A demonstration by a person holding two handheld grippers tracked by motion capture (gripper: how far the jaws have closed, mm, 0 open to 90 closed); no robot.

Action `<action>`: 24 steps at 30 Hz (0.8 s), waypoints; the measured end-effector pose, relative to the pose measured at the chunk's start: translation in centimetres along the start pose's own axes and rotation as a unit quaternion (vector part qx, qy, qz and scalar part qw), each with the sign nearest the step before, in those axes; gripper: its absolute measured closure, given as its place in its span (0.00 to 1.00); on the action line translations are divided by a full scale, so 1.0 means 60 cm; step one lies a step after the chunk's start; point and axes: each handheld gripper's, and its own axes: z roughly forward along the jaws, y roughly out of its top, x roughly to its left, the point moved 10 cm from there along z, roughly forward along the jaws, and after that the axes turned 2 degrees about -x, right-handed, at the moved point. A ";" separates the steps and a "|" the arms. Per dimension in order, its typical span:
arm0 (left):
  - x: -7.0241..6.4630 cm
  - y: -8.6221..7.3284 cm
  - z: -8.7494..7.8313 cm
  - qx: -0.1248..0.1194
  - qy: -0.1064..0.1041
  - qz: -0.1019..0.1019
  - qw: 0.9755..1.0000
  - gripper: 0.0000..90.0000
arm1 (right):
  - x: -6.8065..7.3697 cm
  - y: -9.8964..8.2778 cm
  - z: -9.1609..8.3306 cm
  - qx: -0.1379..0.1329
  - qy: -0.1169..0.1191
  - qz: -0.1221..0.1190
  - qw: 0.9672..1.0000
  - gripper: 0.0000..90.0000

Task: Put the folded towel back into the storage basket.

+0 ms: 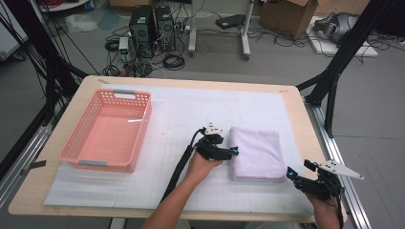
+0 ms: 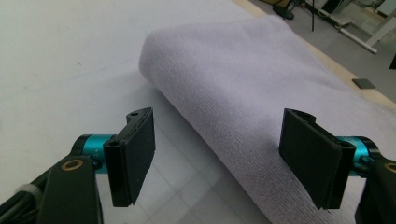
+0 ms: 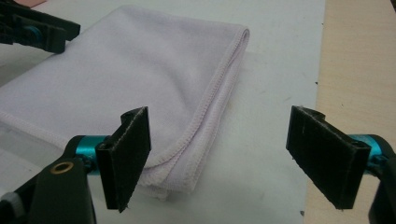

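At the left of the desk (image 1: 296, 114), on the white gridded mat (image 1: 191, 119), stands a pink plastic basket (image 1: 107, 131) with perforated walls and grey handle strips at its two short ends; its floor is bare. It sits well apart from the towel.

Toward the middle, the person's left hand (image 1: 200, 164) holds the left hand-held gripper (image 1: 235, 151) low over the mat, pointed at the left, folded edge of the towel. In the left gripper view its jaws stand spread wide (image 2: 217, 156), one over the bare mat and the other over the cloth, with the rounded fold running between them. Whether the far jaw actually touches the fabric is hard to tell.

The folded white towel (image 1: 255, 152) lies flat on the mat, right of centre, its stitched hems stacked along the right edge and near corner.

At the right, the right hand-held gripper (image 1: 291, 174) hovers just beside the towel's near right corner, close to the desk's edge. Its jaws are also spread wide (image 3: 219, 161), gripping nothing; the hemmed corner of the towel (image 3: 140, 74) lies ahead of the left jaw, the right jaw over the mat's border.
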 end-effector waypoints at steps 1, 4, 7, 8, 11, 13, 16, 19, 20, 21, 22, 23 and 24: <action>-0.001 -0.001 0.003 0.001 -0.002 -0.004 1.000 0.30 | -0.001 0.000 0.001 -0.001 -0.001 -0.002 1.000 0.23; -0.002 -0.007 0.010 0.013 -0.001 -0.012 1.000 0.30 | -0.001 -0.001 0.002 0.001 0.000 -0.003 1.000 0.23; -0.003 -0.012 0.017 0.022 0.000 -0.022 1.000 0.30 | 0.002 0.000 0.003 0.000 0.002 -0.004 1.000 0.23; -0.002 -0.013 0.017 0.024 0.002 -0.023 0.999 0.30 | 0.003 0.000 0.003 0.001 0.003 -0.006 1.000 0.23; -0.003 -0.015 0.021 0.025 -0.005 -0.039 0.999 0.30 | 0.004 -0.001 0.003 0.002 0.004 -0.006 1.000 0.23; -0.007 -0.018 0.024 0.028 -0.016 -0.047 0.998 0.34 | 0.005 -0.001 0.003 0.002 0.004 -0.005 1.000 0.23; -0.014 -0.020 0.028 0.031 -0.028 -0.049 0.998 0.41 | 0.006 0.000 0.003 -0.001 0.006 -0.002 1.000 0.23; -0.020 -0.023 0.029 0.039 -0.042 -0.050 0.997 0.53 | 0.006 0.000 0.003 0.000 0.005 -0.003 1.000 0.23; -0.021 -0.024 0.029 0.039 -0.041 -0.049 0.997 0.57 | 0.006 -0.001 0.003 0.001 0.005 -0.004 1.000 0.23; -0.022 -0.024 0.028 0.041 -0.046 -0.046 0.997 0.61 | 0.007 0.000 0.004 0.001 0.006 -0.003 1.000 0.23; -0.024 -0.024 0.028 0.039 -0.048 -0.048 0.997 0.66 | 0.008 0.000 0.004 0.000 0.007 -0.004 1.000 0.23; -0.025 -0.023 0.028 0.037 -0.052 -0.049 0.997 0.71 | 0.009 0.000 0.004 0.001 0.006 -0.004 1.000 0.23; -0.026 -0.022 0.027 0.036 -0.055 -0.044 0.997 0.75 | 0.010 0.001 0.004 0.000 0.007 -0.005 1.000 0.23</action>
